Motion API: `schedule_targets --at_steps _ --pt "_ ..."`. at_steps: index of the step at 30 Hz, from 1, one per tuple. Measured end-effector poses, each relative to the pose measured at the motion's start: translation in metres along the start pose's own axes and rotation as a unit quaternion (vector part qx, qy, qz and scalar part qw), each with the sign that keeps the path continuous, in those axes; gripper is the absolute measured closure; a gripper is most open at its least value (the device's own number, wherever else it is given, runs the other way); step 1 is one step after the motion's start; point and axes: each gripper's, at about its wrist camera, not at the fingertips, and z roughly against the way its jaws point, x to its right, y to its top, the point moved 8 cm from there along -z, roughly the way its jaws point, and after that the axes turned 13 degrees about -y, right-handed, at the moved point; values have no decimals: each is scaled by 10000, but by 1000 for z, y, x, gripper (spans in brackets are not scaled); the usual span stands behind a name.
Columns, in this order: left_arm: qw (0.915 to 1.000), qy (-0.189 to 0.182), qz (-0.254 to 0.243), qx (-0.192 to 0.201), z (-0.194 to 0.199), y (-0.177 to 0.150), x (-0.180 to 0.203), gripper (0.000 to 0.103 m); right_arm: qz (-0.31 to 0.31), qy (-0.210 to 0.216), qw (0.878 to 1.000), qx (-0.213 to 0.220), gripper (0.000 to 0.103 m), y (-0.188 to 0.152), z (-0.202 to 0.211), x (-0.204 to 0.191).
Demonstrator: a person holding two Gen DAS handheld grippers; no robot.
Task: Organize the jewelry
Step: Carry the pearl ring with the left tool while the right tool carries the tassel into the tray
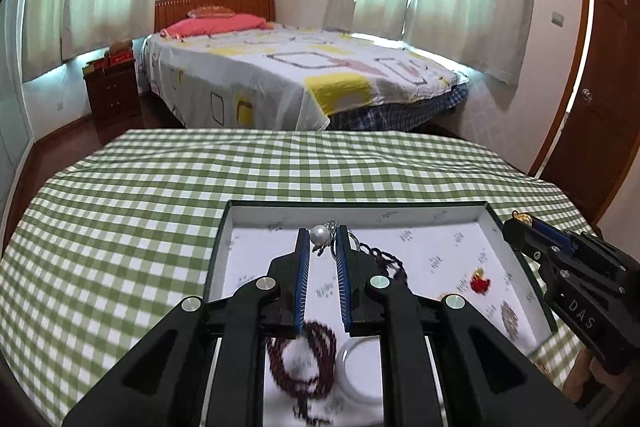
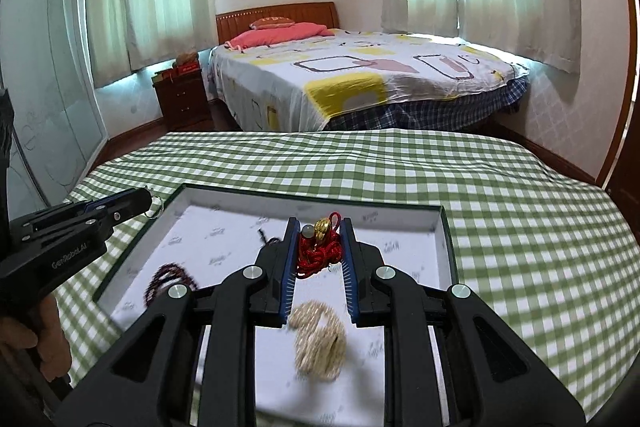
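Observation:
A shallow dark-rimmed box (image 1: 224, 247) (image 2: 444, 227) with white patterned lining sits on the checked table. My left gripper (image 1: 320, 237) is shut on a pearl pendant with a silver chain (image 1: 320, 234) above the box's far left part. My right gripper (image 2: 320, 231) is shut on a red-cord charm with a gold piece (image 2: 320, 247) above the box. In the box lie a dark red bead bracelet (image 1: 304, 359) (image 2: 168, 281), a white bangle (image 1: 360, 371), a dark cord necklace (image 1: 384, 259), a small red charm (image 1: 480, 281) and a cream bead strand (image 2: 320, 339).
The table wears a green and white checked cloth (image 1: 160, 187) (image 2: 520, 207). Beyond it stand a bed (image 1: 300, 75), a wooden nightstand (image 1: 114, 95), curtained windows and a wooden door (image 1: 600, 87) at right. My right gripper also shows in the left wrist view (image 1: 520, 219).

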Motion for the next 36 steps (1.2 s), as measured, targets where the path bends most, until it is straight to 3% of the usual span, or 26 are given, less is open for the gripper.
schedule_targets --at_steps 9,18,23,36 --pt "9958 51 190 -897 -61 -16 -15 89 86 37 9964 -844 83 -15 -64 -2" --pt "9893 55 187 -1446 -87 -26 -14 89 120 92 9875 -1567 83 -33 -85 -8" --pt "9845 191 266 -1723 -94 -33 -17 89 179 94 9848 -1724 83 -39 -89 -10" --pt "9831 169 243 -1807 -96 -33 -18 87 140 45 9851 -1713 73 -36 -87 -6"
